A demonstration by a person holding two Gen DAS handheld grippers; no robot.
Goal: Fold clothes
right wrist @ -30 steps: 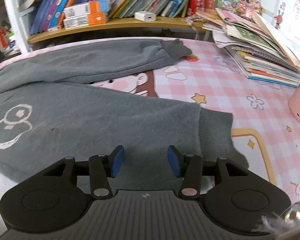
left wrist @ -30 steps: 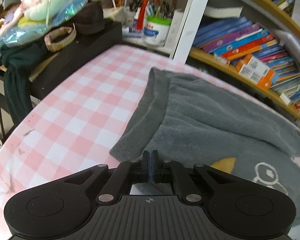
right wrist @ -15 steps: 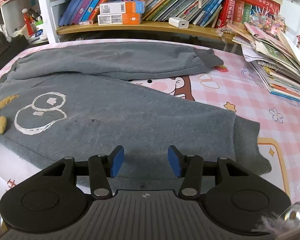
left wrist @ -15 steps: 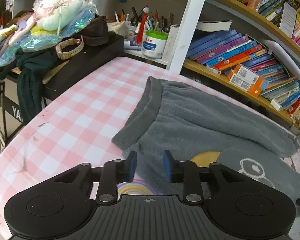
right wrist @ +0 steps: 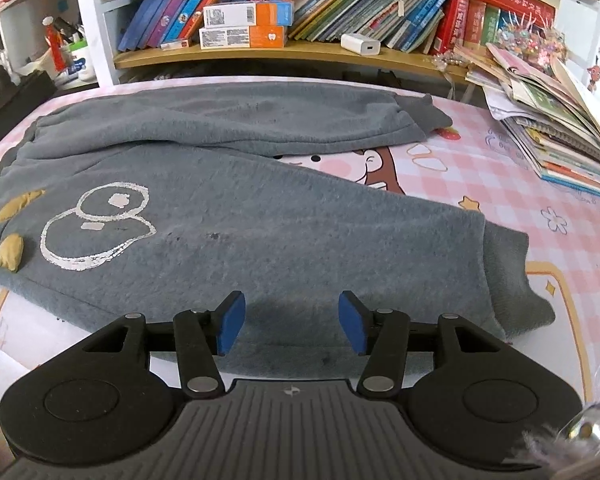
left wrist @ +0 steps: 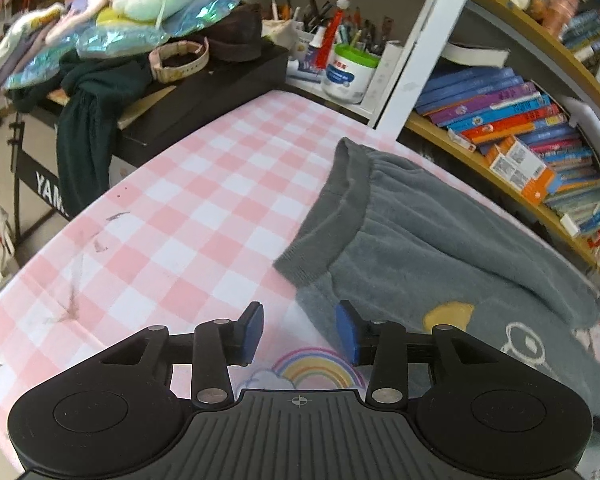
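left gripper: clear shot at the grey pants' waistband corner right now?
Probably yes. The left gripper is open, and the waistband corner lies flat on the checked cloth just ahead of its fingertips, with nothing between them.

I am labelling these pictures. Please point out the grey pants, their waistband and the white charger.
grey pants (right wrist: 260, 220): right wrist view, middle of the near leg.
waistband (left wrist: 340, 208): left wrist view, middle of the ribbed band.
white charger (right wrist: 360, 44): right wrist view, its front face, on the shelf.

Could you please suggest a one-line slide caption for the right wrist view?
Open right gripper above grey pants spread on a pink tablecloth before a bookshelf.
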